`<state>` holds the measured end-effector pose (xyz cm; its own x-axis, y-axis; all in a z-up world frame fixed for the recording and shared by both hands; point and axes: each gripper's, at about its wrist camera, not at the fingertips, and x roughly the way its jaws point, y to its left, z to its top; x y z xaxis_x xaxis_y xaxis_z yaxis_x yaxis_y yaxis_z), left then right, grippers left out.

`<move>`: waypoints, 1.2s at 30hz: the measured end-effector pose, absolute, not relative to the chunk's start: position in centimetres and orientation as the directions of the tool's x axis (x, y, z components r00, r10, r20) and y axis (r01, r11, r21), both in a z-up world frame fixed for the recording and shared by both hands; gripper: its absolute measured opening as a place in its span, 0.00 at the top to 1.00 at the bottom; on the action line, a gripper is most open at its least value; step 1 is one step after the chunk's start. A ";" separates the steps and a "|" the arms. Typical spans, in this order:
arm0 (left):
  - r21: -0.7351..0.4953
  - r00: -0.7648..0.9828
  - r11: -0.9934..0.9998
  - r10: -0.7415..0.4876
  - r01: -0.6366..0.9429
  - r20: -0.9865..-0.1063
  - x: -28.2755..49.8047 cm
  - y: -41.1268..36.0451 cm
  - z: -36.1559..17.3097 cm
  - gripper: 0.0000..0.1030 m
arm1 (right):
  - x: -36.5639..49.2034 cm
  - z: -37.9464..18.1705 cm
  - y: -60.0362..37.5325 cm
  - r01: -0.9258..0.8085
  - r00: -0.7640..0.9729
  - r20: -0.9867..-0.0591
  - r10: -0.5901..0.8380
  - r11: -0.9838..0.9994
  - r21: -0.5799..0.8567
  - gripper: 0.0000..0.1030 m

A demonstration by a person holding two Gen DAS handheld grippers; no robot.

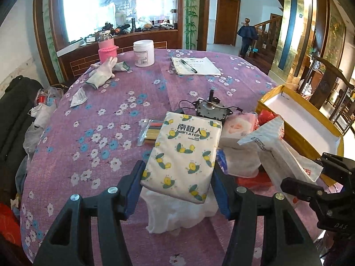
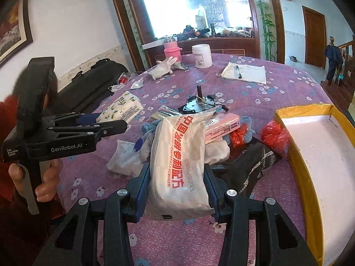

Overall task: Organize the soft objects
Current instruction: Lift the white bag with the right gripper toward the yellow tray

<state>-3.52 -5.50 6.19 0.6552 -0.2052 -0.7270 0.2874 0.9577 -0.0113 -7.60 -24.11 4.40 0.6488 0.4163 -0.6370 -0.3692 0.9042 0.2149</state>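
Observation:
My left gripper (image 1: 177,165) is shut on a white tissue pack with a yellow-and-green print (image 1: 184,150), held off the purple flowered table (image 1: 106,110). The right wrist view shows the same gripper (image 2: 111,120) at the left, with that pack (image 2: 122,108) in its jaws and a person's hand (image 2: 46,177) on its handle. My right gripper (image 2: 176,166) is shut on a white soft packet with red characters (image 2: 179,155), lifted over the pile. In the left wrist view this gripper (image 1: 306,173) enters from the right, with its packet (image 1: 266,139) ahead of it.
An open yellow box with a white inside (image 2: 321,155) lies at the right. The pile holds a white cloth (image 2: 124,159), a pink pack (image 2: 221,126), red bags (image 2: 275,135), a black packet (image 2: 250,168) and a motor (image 2: 197,104). Farther back are gloves (image 1: 104,71), a pink bottle (image 1: 107,48), a white jar (image 1: 144,53) and a notepad (image 1: 195,65).

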 end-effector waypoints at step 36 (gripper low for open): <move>0.045 0.630 0.906 -0.256 0.420 -0.734 -3.0 -15.4 8.2 0.44 | -8.6 5.8 -33.8 -0.209 0.743 -0.579 0.336 0.938 0.276 0.53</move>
<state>-2.98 -15.43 8.21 0.6296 -0.2557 -0.7336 0.4201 0.9064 0.0447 -8.60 -33.79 5.82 0.7432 0.3357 -0.5788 -0.2089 0.9382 0.2760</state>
